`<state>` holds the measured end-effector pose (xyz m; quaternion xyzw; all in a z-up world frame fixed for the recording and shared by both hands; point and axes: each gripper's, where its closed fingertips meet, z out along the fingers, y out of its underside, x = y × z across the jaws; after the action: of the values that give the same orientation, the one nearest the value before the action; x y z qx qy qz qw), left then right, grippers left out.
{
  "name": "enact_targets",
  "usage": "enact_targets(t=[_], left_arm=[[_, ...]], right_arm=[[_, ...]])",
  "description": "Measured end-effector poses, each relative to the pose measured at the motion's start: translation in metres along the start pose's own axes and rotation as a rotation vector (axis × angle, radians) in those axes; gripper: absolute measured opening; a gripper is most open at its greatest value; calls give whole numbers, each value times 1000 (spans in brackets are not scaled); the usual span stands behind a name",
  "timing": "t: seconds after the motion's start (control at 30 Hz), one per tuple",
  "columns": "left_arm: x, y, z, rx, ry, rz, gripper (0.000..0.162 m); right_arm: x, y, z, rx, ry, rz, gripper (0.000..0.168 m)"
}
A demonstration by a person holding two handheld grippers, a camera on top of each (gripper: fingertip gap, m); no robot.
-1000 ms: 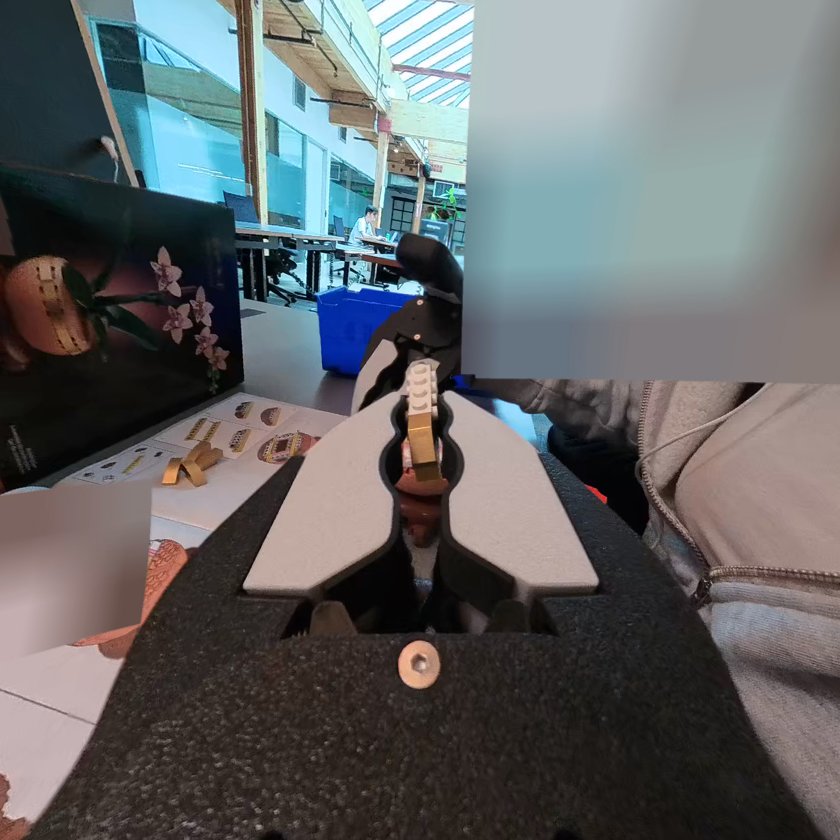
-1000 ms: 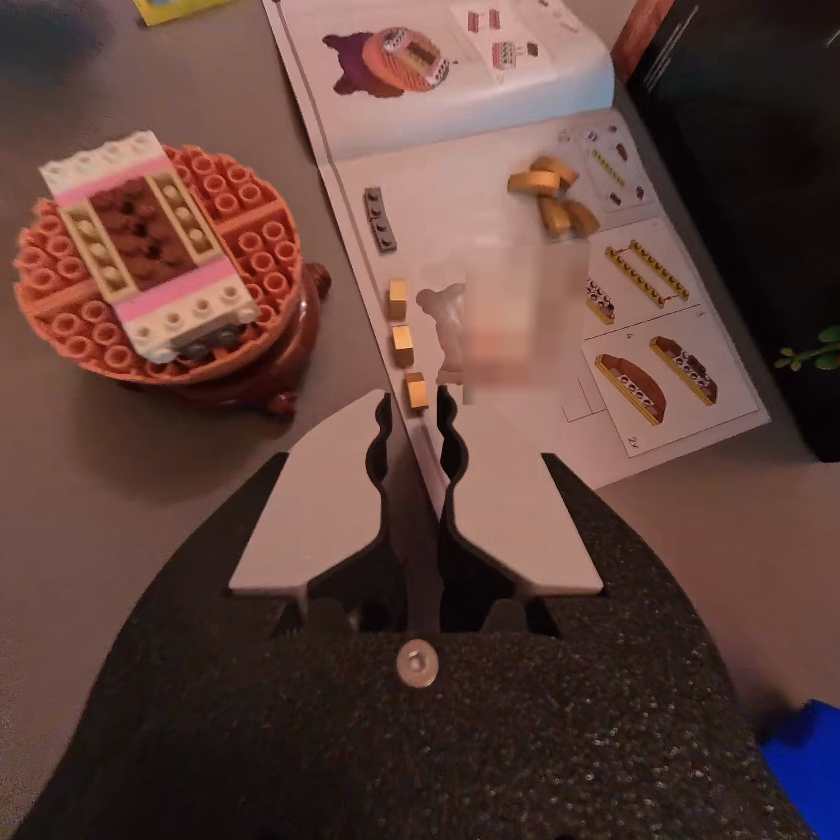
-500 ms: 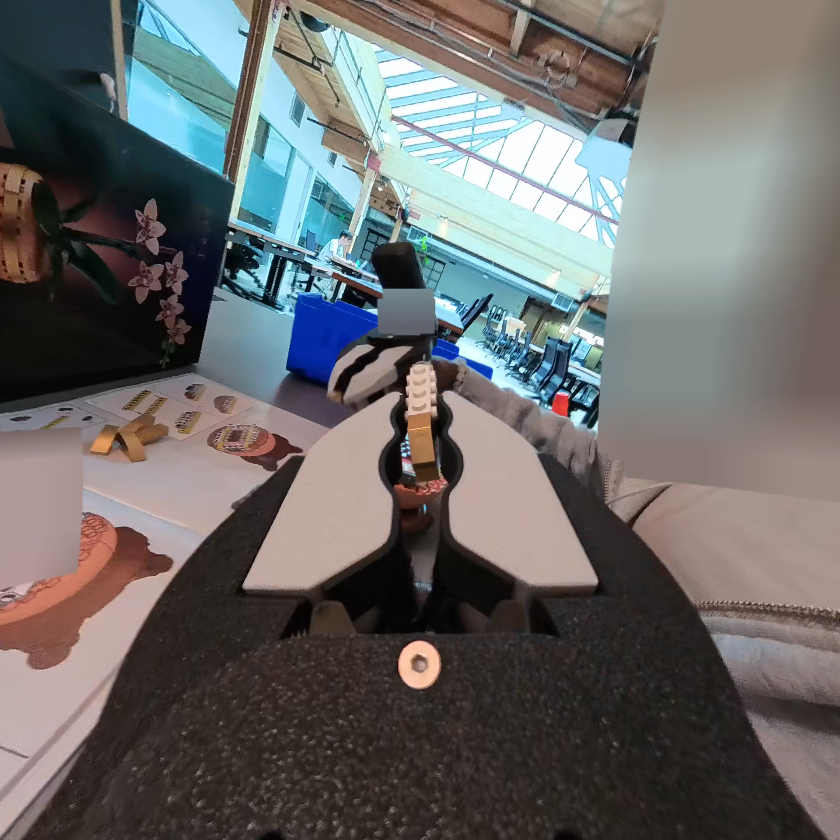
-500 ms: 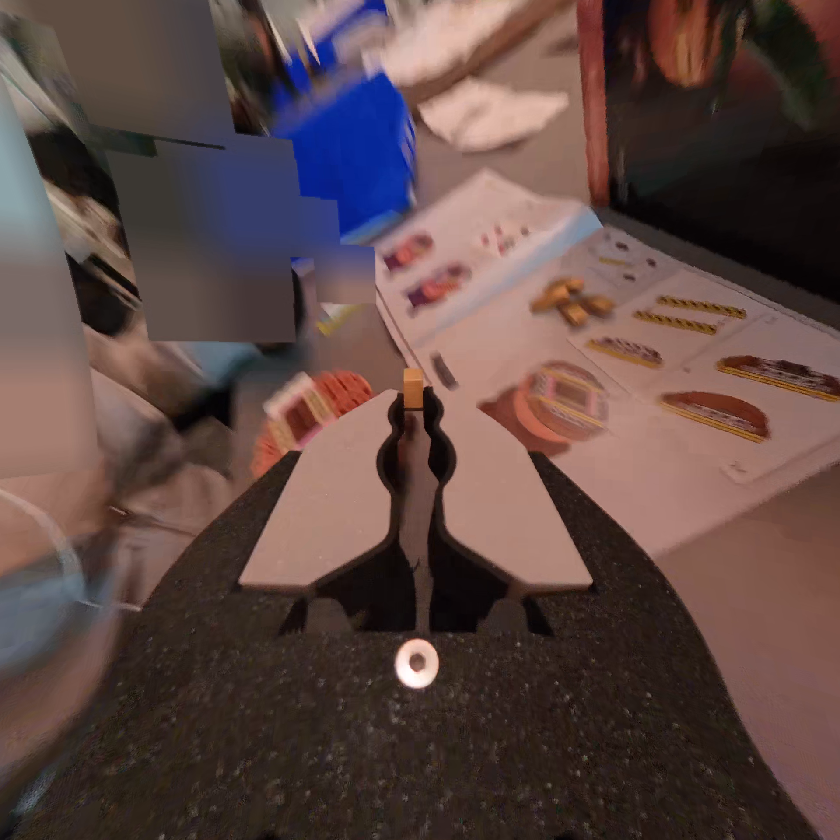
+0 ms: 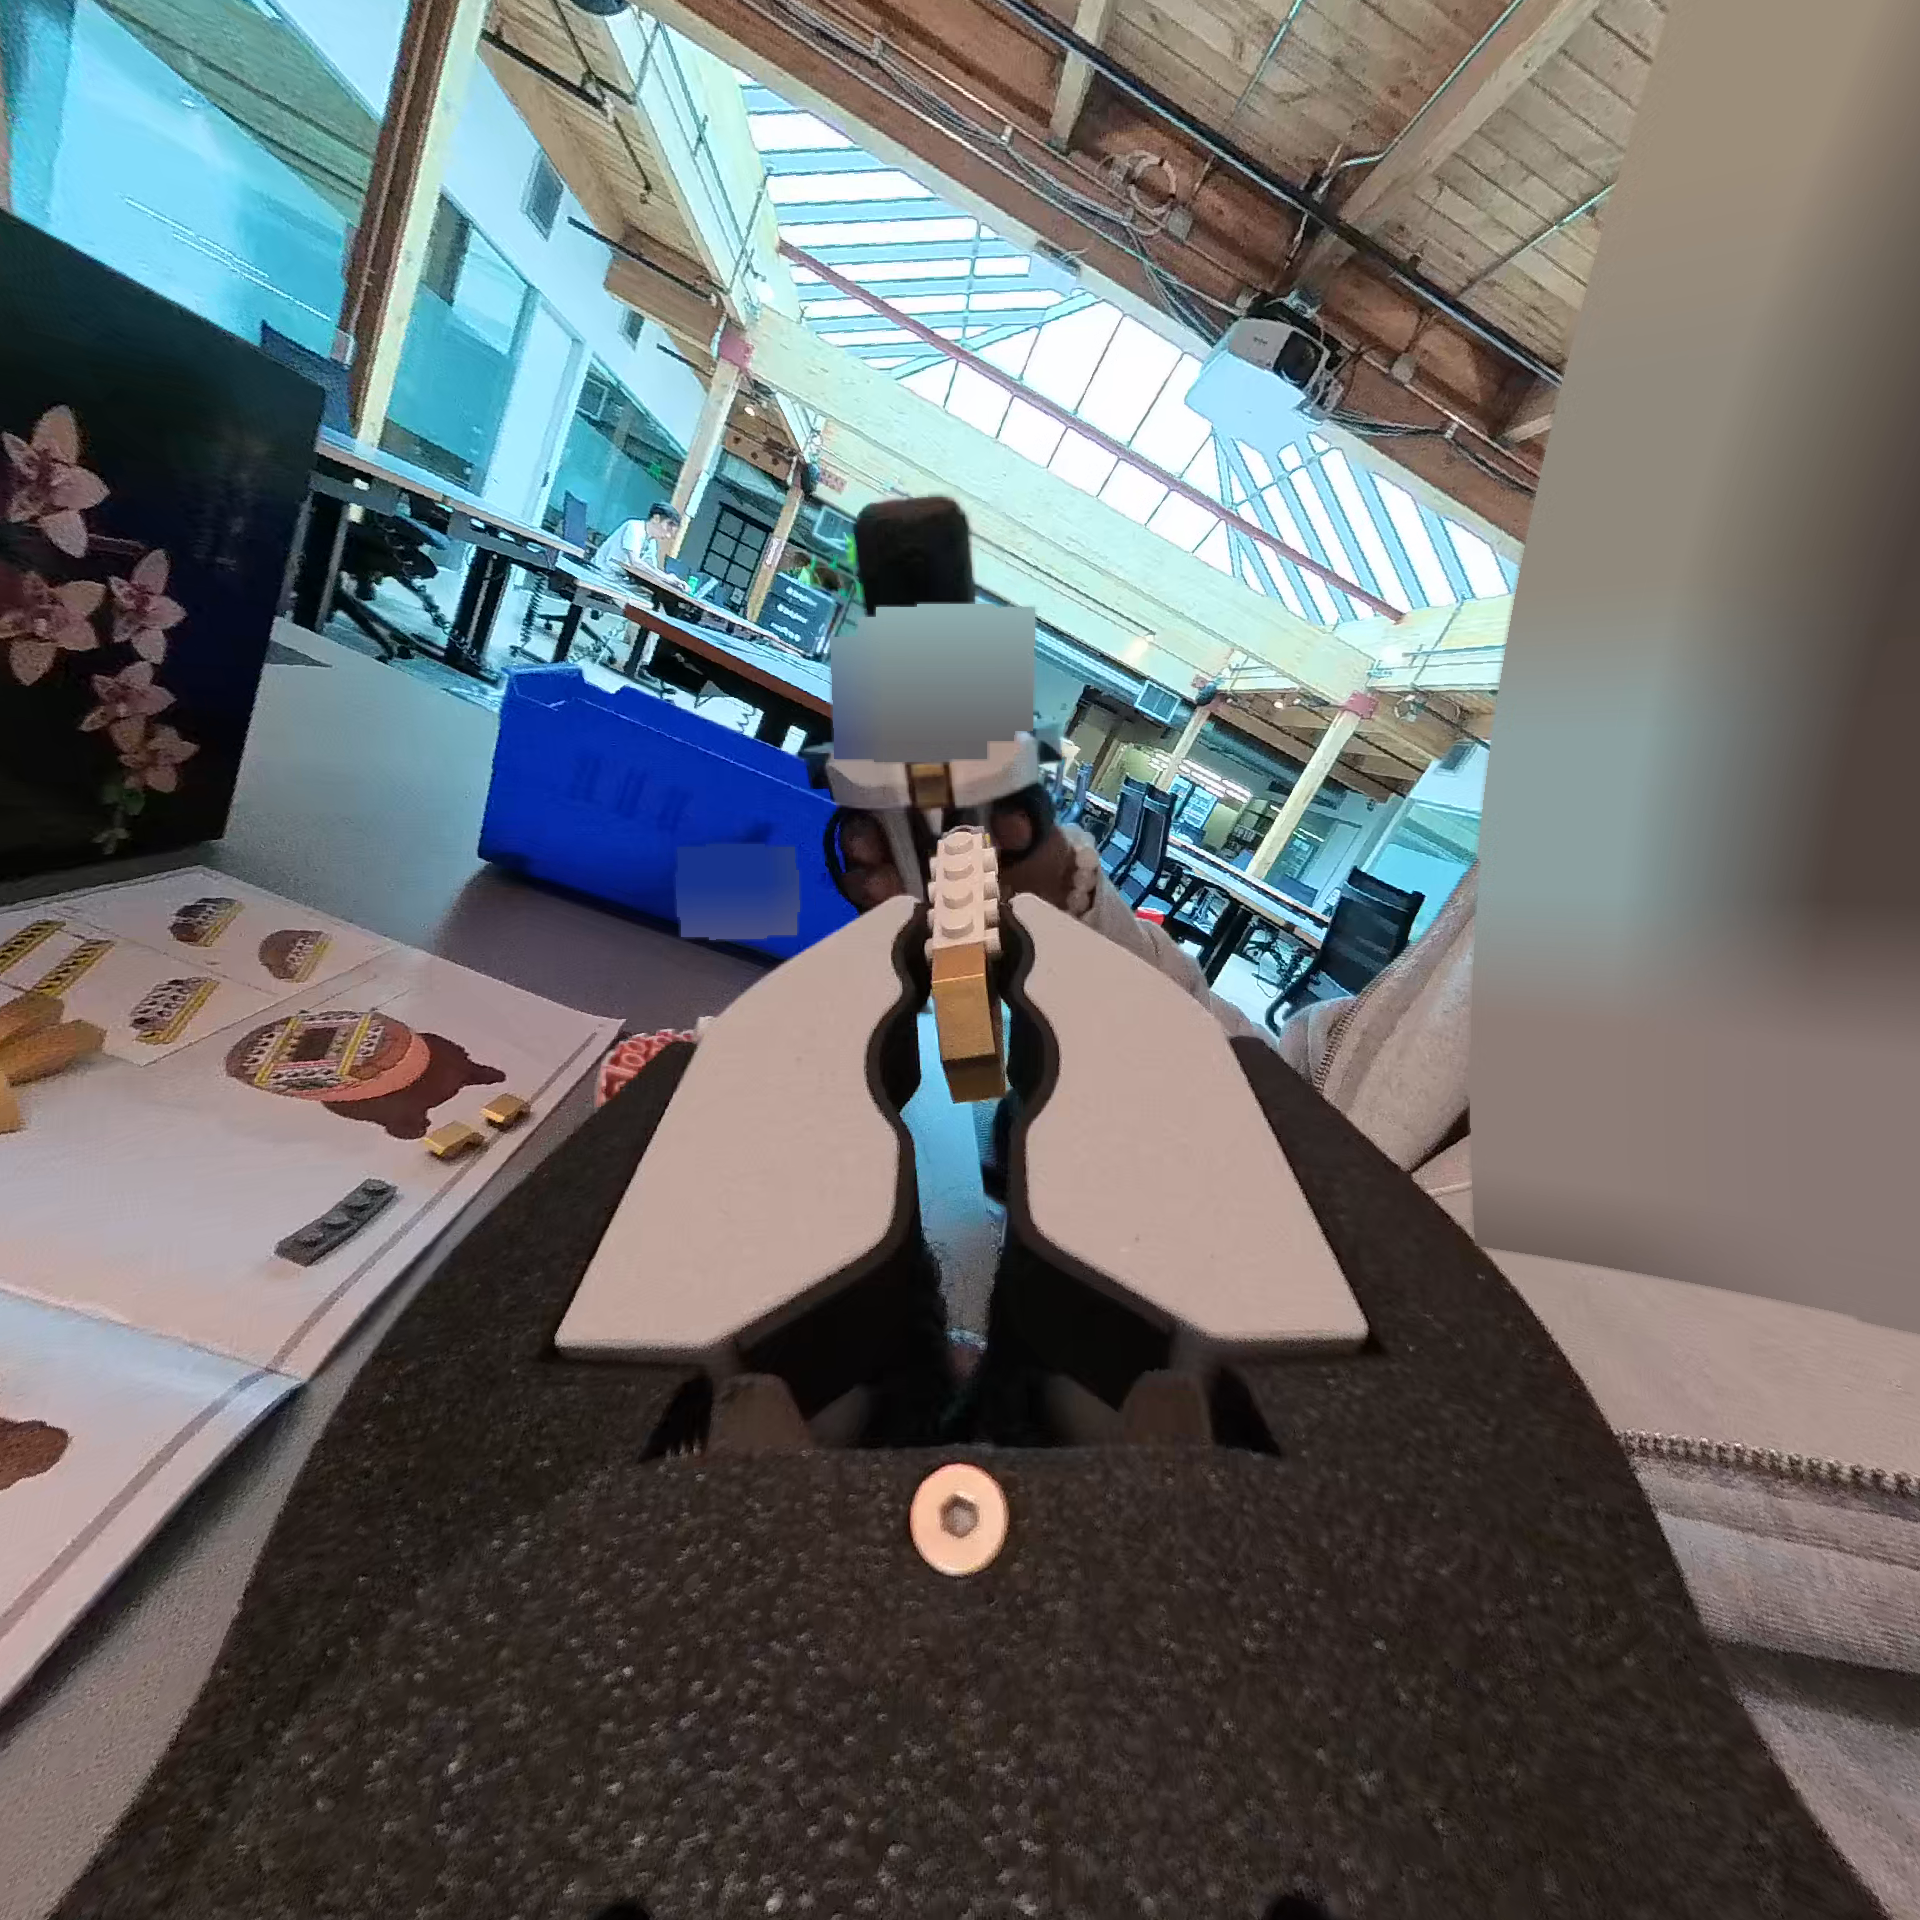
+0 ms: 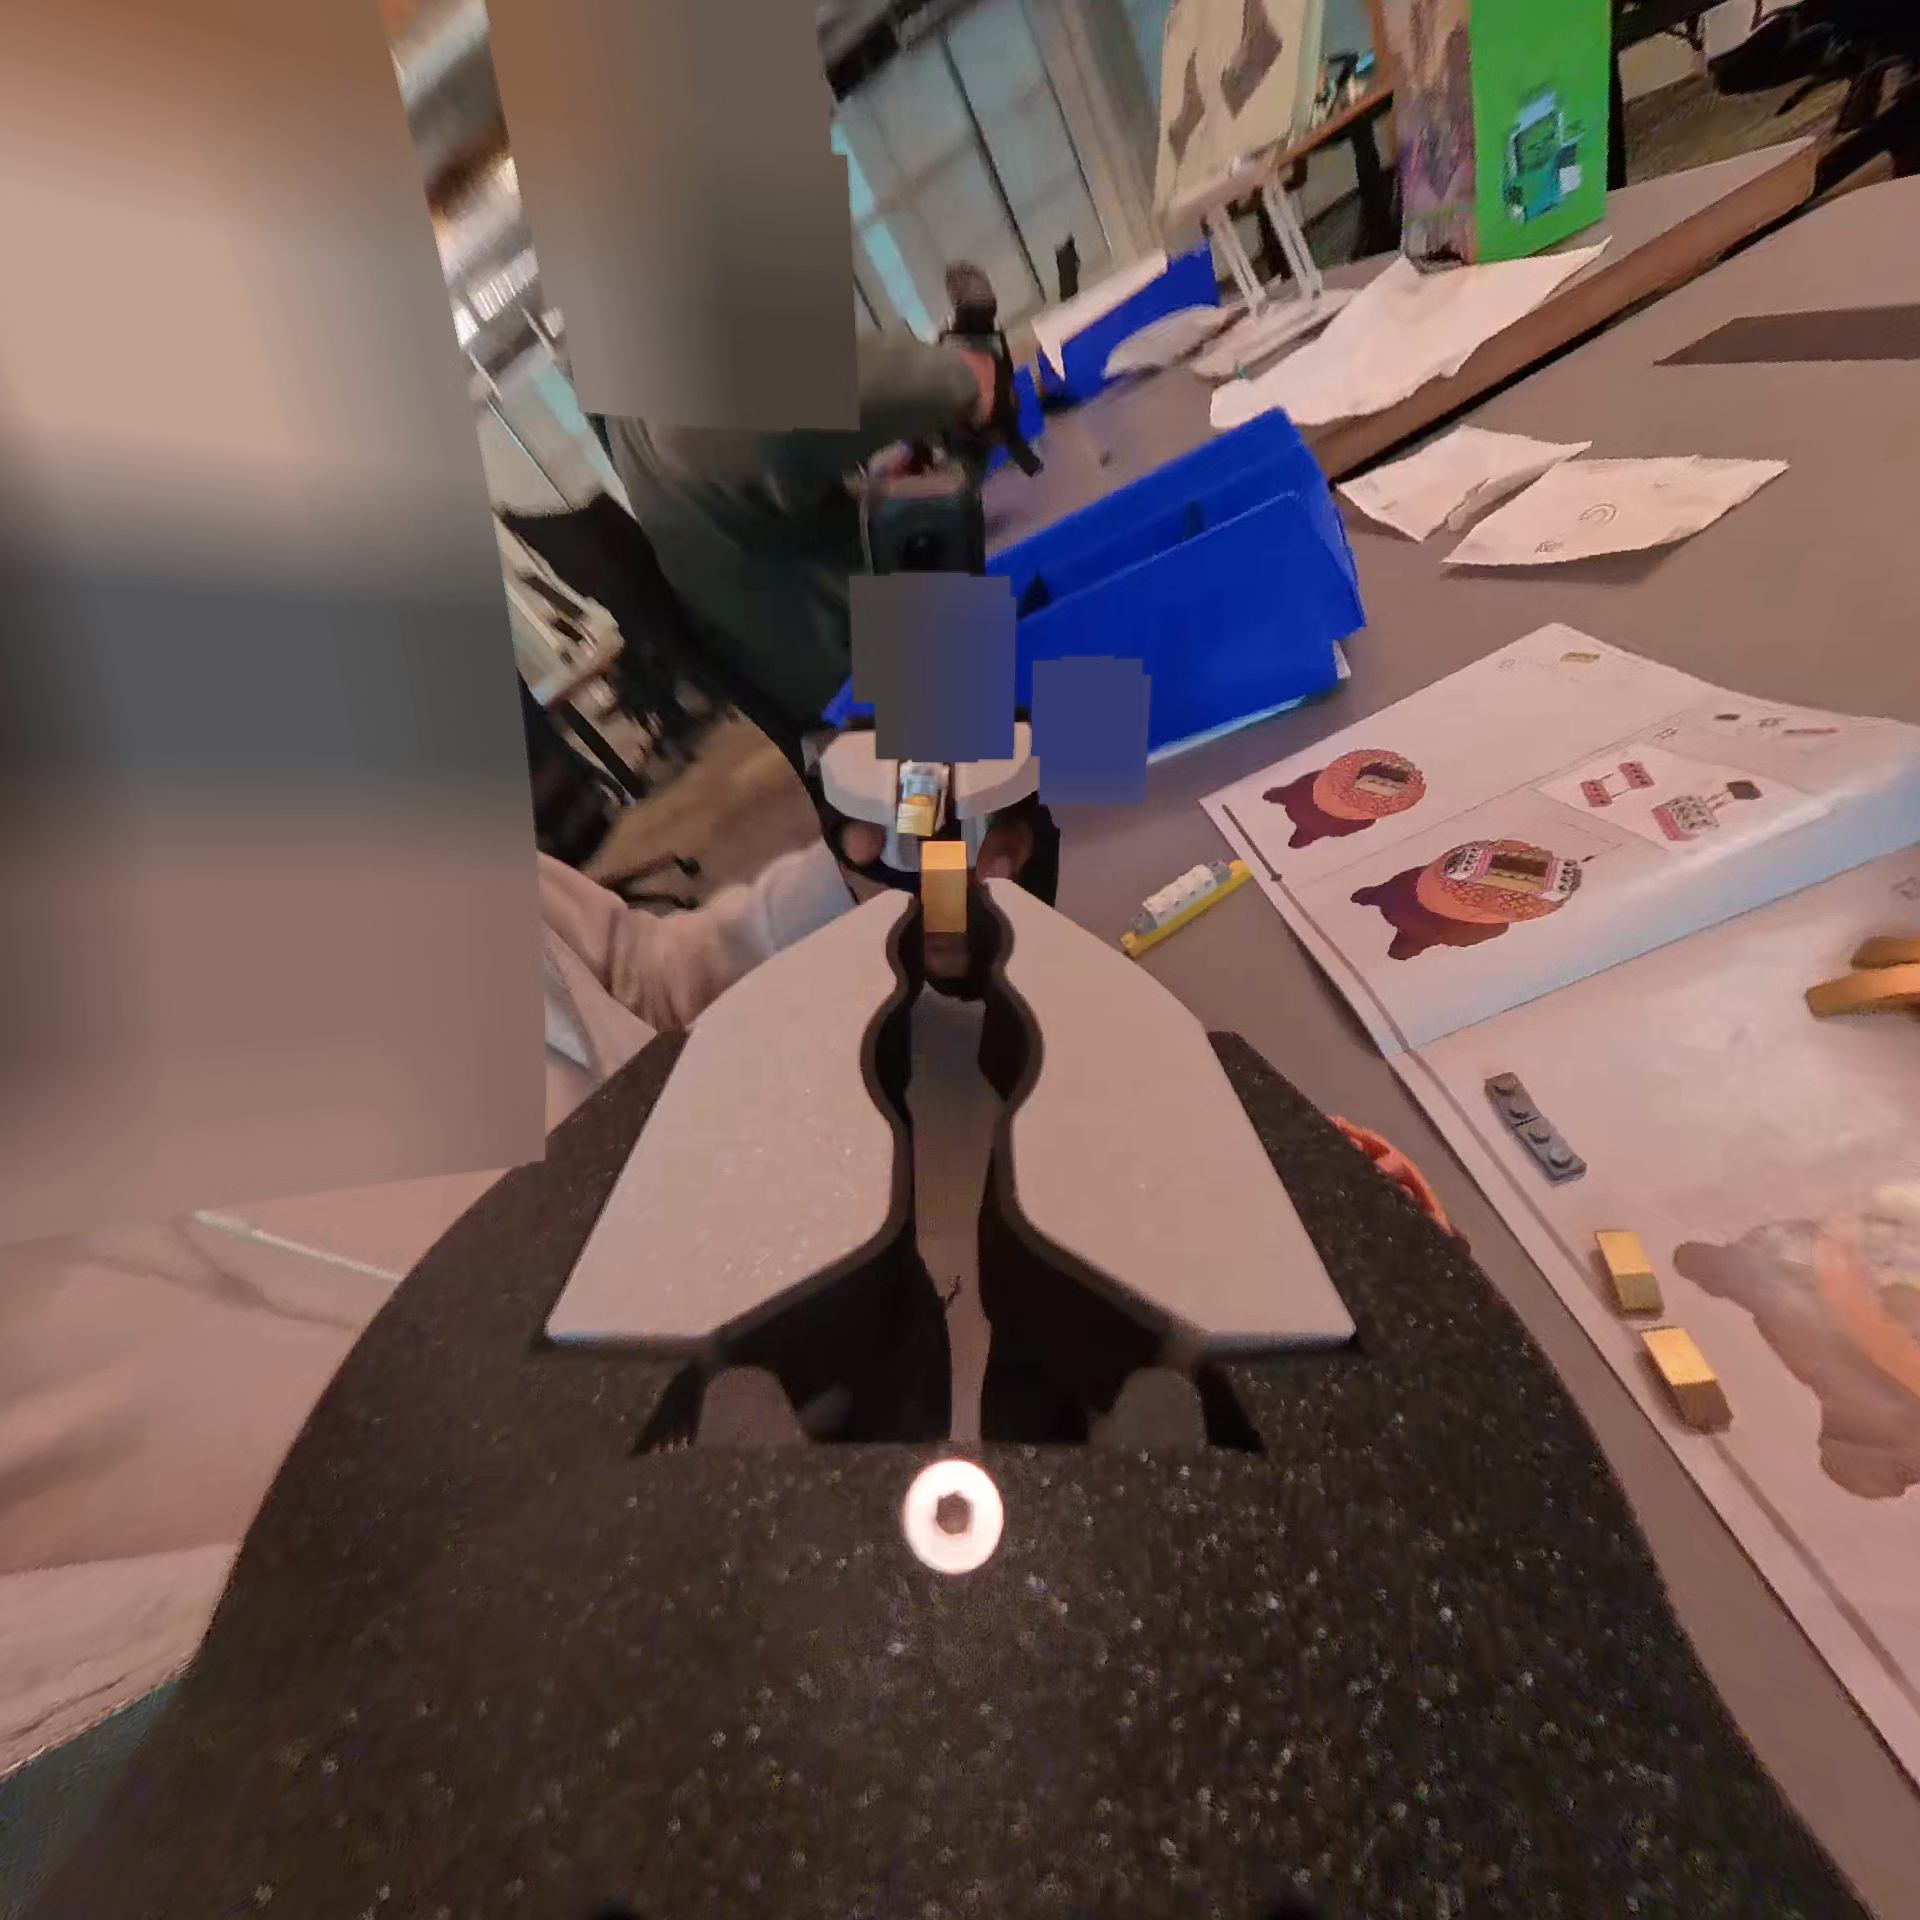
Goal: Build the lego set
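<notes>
both tongs clamp: left tongs on studded white-gold strip, right tongs on glossy gold brick.

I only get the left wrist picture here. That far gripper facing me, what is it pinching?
Observer: The right gripper is shut on a small gold brick.
Operator: Any more of those around?
Observer: Two more gold bricks lie on the instruction booklet.
Operator: Anything I miss beside the booklet?
Observer: A yellow and grey strip of bricks lies on the table, beside the booklet's edge.
</notes>
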<state>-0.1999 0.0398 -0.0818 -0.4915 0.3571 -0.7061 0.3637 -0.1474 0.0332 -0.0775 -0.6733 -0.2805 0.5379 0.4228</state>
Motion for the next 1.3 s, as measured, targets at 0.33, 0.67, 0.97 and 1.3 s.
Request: enact_targets(t=[0.33, 0.67, 0.97, 1.3], left_arm=[[6, 21, 8, -227, -114, 271, 11], [12, 17, 6, -207, -89, 270, 11], [8, 6, -7, -153, -108, 256, 11], [-4, 9, -10, -158, -158, 310, 11]], right_arm=[[-14, 18, 23, -301, 168, -347, 7], [-15, 14, 26, -308, 138, -379, 7], [62, 0, -60, -464, 616, -623, 8], [158, 87, -77, -583, 753, -247, 7]])
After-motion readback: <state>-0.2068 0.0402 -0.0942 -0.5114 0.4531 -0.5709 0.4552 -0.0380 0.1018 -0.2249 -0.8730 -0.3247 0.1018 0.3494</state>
